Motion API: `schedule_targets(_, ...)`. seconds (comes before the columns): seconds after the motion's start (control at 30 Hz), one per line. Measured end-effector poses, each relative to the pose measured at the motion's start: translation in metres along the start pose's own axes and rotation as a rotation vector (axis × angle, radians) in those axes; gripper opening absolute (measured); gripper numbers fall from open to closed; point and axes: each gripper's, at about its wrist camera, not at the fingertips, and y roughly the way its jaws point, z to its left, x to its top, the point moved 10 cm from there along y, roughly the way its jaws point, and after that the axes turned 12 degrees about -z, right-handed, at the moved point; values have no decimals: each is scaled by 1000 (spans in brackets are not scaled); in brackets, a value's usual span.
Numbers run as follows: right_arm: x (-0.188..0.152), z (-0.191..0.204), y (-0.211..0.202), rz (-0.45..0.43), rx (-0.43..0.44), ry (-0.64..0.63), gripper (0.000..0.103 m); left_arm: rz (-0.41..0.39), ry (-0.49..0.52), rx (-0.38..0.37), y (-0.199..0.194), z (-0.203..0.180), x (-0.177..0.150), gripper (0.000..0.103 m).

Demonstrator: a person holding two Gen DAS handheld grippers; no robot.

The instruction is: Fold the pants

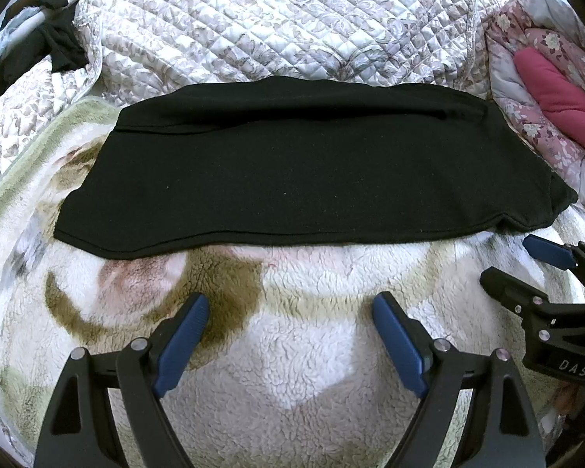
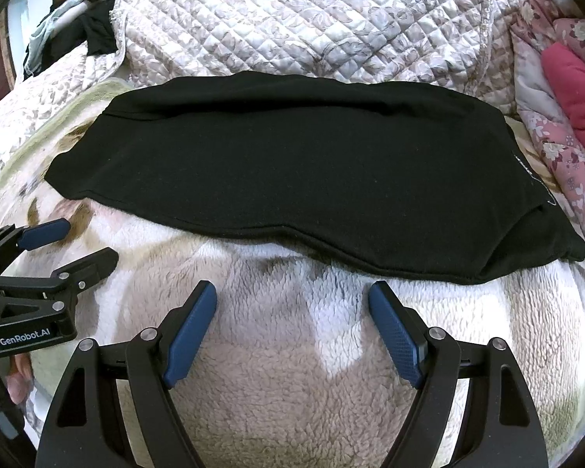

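Two grippers, left gripper [image 1: 290, 312] and right gripper [image 2: 292, 298], jaws wide, empty. Ahead: black pants [image 1: 300, 171] flat on fleece blanket [image 1: 292, 351], long axis crosswise (right probably nearer).

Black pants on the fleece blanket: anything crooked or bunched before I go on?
Mostly flat. The black pants bunch at their right end, where layers bulge unevenly, and the near edge waves. Both claws, left and right, are open and off the cloth.
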Motion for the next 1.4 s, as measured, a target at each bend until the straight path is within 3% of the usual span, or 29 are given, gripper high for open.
schedule_targets(1.4,-2,-1,1,30,7,-1,80,-2,9,1,-1,-4,0,88)
